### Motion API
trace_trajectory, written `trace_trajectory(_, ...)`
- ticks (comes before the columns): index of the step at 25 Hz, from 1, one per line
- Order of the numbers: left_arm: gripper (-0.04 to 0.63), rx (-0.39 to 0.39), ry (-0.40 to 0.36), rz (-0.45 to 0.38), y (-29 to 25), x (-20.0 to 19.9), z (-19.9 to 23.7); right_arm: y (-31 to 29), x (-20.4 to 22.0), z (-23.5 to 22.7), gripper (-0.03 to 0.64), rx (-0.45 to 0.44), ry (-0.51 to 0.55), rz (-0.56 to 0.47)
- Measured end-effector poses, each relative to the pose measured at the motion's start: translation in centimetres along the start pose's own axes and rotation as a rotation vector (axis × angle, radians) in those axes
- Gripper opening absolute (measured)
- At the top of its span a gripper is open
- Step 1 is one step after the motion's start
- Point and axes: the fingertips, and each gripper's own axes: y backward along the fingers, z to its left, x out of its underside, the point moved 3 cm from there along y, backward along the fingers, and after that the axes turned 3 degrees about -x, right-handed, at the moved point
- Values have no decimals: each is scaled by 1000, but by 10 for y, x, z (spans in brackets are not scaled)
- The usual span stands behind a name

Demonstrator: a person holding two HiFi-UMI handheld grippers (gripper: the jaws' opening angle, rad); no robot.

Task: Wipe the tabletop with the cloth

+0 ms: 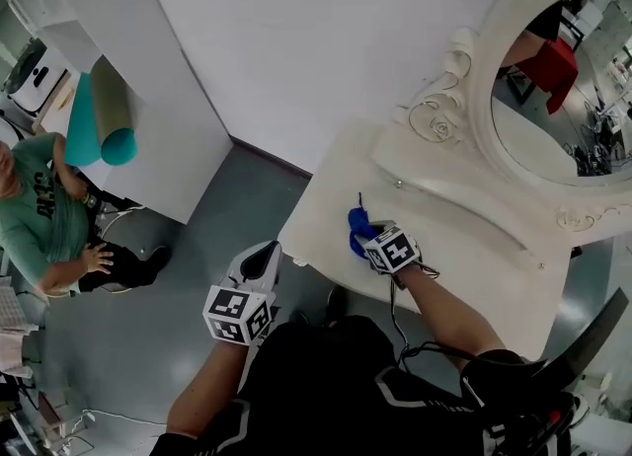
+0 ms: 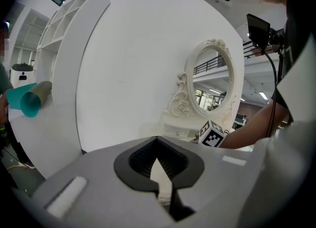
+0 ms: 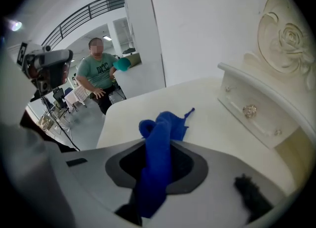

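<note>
**Setting: staged bedroom set inside a large open hall**

A carved cream dressing table (image 1: 331, 202) with an oval mirror (image 1: 563, 99) is standing at 2 o'clock in the head view. It is backing onto a bare white partition (image 1: 296, 39) over grey floor (image 1: 197, 276). In the right gripper view a railed mezzanine (image 3: 84, 15) is running along at 11 o'clock. A camera on a stand (image 3: 47, 66) is pointing in at 9 o'clock. The mirror is reflecting railings and ceiling strip lights.

Ahead of my right claw (image 1: 360, 230), clamped on the cloth (image 3: 160, 138), the desk (image 3: 207, 118) lies bare to its edge; on the right the drawer unit (image 3: 252, 111) and the mirror (image 1: 553, 79) above it block the way; my left claw (image 1: 259, 265) hangs over open floor (image 1: 197, 247), well apart from a seated person (image 1: 44, 217).
</note>
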Motion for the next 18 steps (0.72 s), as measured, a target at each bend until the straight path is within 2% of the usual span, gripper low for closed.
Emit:
trace_trajectory(7,8,43,23,-20,20,8,3,7,29,69,100,-25,14,47)
trace_trajectory(11,8,83,19,-30,30,14,0,9,41,93,100,-25,-33,57)
trace_trajectory(14,8,112,31,-44,37,18,-1,13,44,97,101,-20,-114,44)
trace_trajectory(16,8,128,46,-52,44,20,-2,24,38,87,101,16,-166,-7)
trace_trajectory(18,8,141,43,-53,48,21,-4,35,29,67,101,73,-173,-49)
